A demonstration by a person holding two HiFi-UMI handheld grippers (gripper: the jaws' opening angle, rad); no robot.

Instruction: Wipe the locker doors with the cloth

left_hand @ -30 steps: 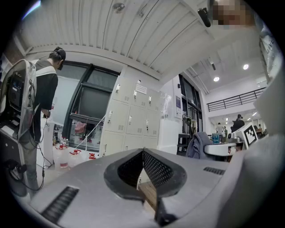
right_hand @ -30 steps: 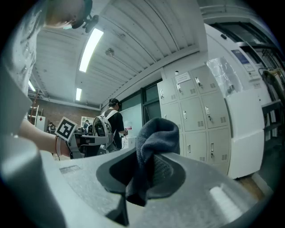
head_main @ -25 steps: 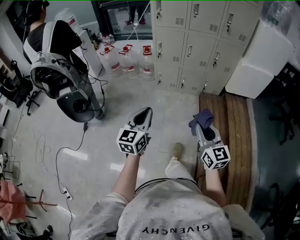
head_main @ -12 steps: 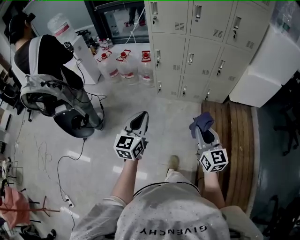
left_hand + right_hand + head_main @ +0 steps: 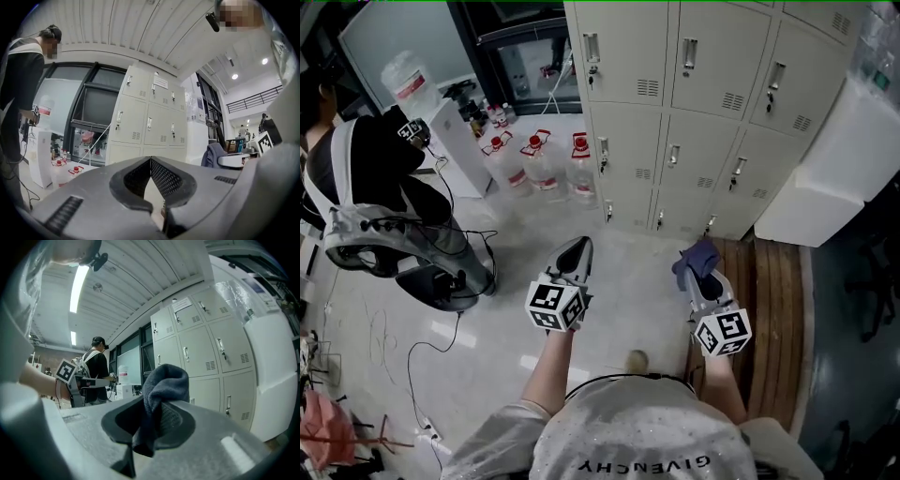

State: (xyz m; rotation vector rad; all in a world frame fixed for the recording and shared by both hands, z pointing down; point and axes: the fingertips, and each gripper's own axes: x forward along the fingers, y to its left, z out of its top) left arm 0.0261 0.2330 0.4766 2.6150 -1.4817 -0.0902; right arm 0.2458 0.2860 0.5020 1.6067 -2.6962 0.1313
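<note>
You hold the dark blue cloth (image 5: 697, 259) bunched in your right gripper (image 5: 701, 275); the pale locker doors (image 5: 703, 94) ahead are all shut.

Lockers (image 5: 703, 103) — top row off-frame

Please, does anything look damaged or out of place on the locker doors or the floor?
The locker doors all appear shut and undamaged. The one untidy thing is a loose cable trailing across the floor at the left, away from the lockers.

Seemingly open floor (image 5: 630, 251) before lockers (image 5: 705, 122)
</note>
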